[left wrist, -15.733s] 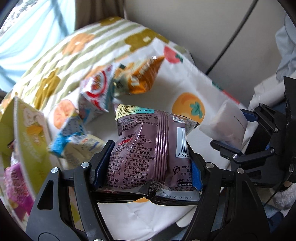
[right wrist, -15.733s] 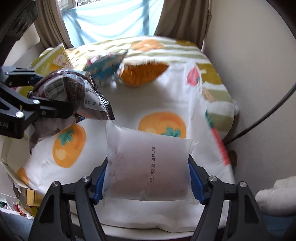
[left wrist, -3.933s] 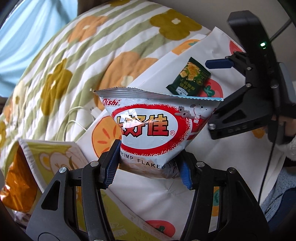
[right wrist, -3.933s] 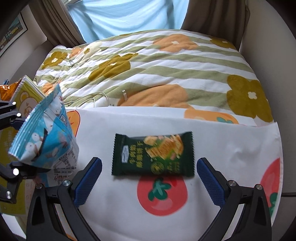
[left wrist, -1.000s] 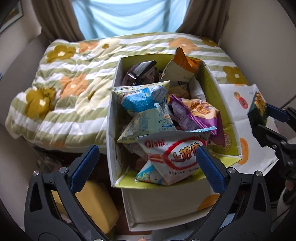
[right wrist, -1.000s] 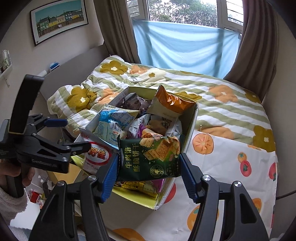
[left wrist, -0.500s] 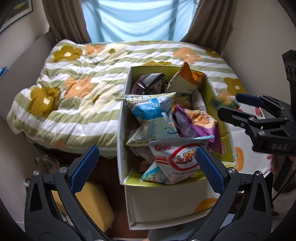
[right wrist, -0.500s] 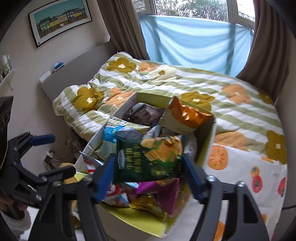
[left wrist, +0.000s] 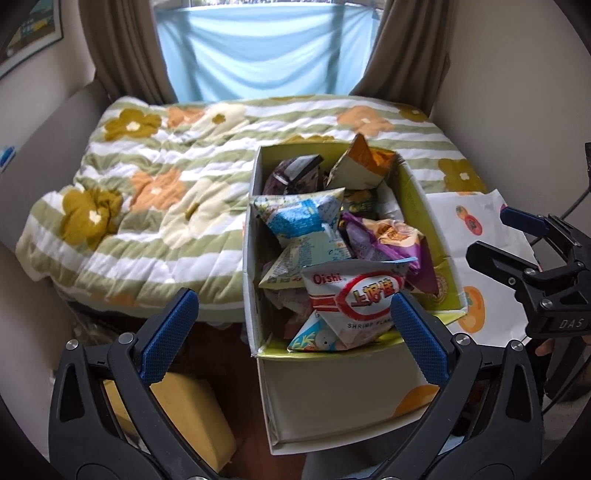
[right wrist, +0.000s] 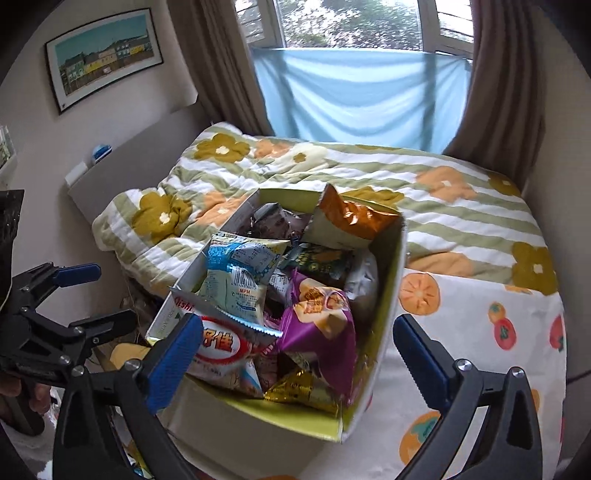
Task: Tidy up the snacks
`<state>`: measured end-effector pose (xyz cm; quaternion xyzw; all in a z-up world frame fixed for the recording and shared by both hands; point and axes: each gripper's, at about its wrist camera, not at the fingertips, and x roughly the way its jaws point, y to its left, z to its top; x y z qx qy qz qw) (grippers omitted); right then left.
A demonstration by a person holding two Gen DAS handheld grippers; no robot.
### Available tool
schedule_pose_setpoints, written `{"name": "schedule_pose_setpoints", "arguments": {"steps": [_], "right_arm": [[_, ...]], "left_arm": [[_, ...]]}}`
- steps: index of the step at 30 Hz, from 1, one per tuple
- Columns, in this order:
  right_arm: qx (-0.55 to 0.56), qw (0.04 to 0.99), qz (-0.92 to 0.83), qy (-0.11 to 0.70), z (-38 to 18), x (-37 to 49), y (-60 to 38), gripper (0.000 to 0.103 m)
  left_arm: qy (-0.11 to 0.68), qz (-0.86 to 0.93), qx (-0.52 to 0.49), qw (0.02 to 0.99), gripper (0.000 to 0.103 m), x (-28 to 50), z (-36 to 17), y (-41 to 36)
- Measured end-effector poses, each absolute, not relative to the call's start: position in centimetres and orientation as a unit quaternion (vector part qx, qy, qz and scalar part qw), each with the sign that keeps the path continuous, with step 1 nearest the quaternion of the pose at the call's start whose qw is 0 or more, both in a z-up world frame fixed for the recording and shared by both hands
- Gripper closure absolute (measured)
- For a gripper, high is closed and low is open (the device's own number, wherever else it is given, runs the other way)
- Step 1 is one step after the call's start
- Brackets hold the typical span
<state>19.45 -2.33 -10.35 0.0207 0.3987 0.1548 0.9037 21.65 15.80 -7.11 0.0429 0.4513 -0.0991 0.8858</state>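
Left wrist view shows the left gripper (left wrist: 293,319) spread wide and empty above the snack box (left wrist: 428,206), which sits on the bed (left wrist: 155,206), heaped with packets. The right gripper (right wrist: 297,349) gapes empty too; the green cracker pack (right wrist: 321,260), partly buried, seems to lie inside.

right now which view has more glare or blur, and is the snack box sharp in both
Left wrist view: window cloth bright but even, box sharp, edges fisheye-bent. Right wrist view: window washed out, dark green packet slightly soft, box otherwise clear.
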Motion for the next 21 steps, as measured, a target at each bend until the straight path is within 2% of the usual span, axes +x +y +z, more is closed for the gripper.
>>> {"name": "schedule_pose_setpoints", "arguments": {"steps": [15, 21], "right_arm": [[0.030, 0.953, 0.086, 0.288, -0.4, 7.5, -9.8, 0.000], [0.013, 0.962, 0.015, 0.271, 0.3, 2.6, -13.1, 0.001]], "left_arm": [[0.320, -0.086, 0.025, 0.943, 0.000, 10.6, 1.7, 10.1], [0.283, -0.068, -0.003, 0.957, 0.000, 5.1, 2.6, 7.5]]}}
